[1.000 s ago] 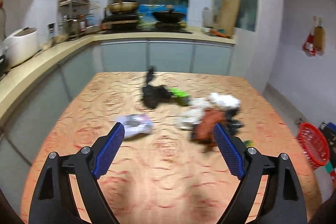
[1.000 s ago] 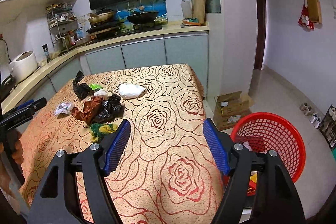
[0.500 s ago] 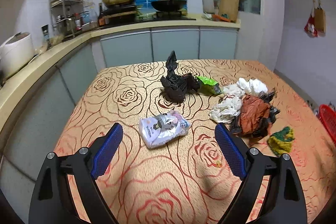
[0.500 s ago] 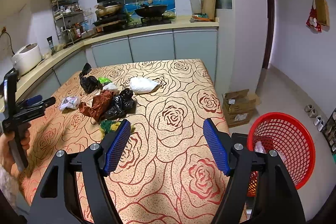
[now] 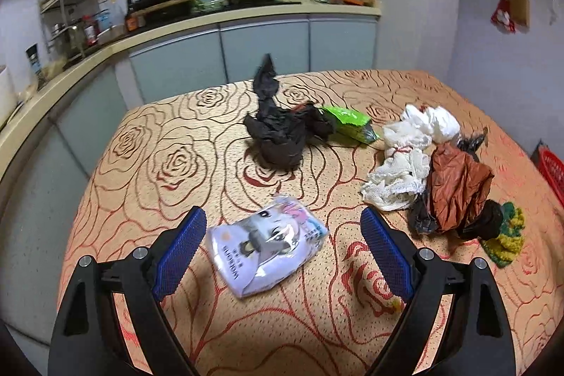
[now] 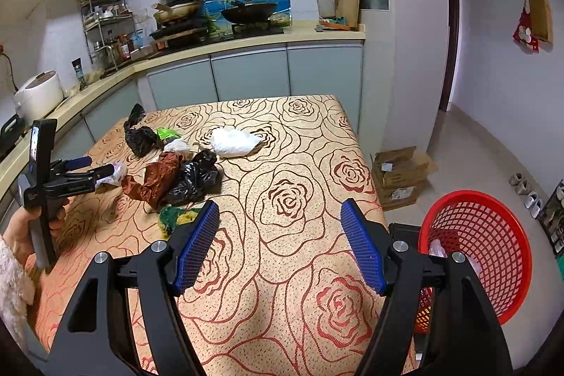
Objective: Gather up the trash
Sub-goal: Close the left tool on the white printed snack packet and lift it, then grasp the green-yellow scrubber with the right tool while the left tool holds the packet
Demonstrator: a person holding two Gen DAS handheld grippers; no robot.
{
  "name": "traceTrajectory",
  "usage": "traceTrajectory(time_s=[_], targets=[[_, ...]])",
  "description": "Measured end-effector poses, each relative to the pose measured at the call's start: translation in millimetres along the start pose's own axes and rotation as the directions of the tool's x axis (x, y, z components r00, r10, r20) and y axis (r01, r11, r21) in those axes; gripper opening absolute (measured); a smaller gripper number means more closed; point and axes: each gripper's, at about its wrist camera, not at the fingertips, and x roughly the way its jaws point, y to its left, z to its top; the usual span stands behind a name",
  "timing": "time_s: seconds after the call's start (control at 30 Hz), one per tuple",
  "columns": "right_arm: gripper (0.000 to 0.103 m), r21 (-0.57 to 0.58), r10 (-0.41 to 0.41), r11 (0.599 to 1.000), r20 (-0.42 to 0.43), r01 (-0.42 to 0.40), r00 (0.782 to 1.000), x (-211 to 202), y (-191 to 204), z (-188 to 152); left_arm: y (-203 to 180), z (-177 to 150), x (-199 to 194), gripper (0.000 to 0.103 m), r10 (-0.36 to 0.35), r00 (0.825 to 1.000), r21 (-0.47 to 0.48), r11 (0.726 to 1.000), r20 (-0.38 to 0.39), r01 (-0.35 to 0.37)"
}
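**Left gripper lined up on the pale wrapper**

The left gripper point(image 5: 282, 252) hung spread wide, the pale snack wrapper point(image 5: 266, 252) lying flat on the table point(image 5: 158, 164) between its pads, untouched. A good grab meant lowering fully, then pinching the crinkly film mid-body. The right gripper point(image 6: 280, 245) waited open and empty, the red basket point(image 6: 493, 235) on the floor at right.
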Motion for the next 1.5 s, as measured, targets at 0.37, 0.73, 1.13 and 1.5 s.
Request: traceTrajectory(time_s=[0.37, 0.73, 1.13, 1.5], targets=[[0.069, 0.018, -0.012, 1.000, -0.002, 0.012, 1.000, 0.0, -5.7, 1.0, -6.4, 0.2, 24.8, 0.058, 0.014, 0.995, 0.054, 0.998, -0.101, -0.008], [0.069, 0.027, 0.019, 0.999, -0.022, -0.018, 1.000, 2.7, -2.2, -3.3, -17.9, -7.7, 15.0, 0.038, 0.008, 0.995, 0.080, 0.997, -0.101, 0.000], [0.069, 0.016, 0.075, 0.997, -0.067, -0.074, 0.995, 14.9, 13.0, -12.5, -30.9, -24.2, -21.0, 0.027, 0.035, 0.997, 0.081, 0.996, -0.065, -0.030], [0.069, -0.038, 0.132, 0.990, -0.117, -0.137, 0.984, 44.8, 49.0, -12.8, -45.7, -26.3, -71.3, 0.027, 0.083, 0.996, 0.017, 0.996, 0.039, -0.084]])
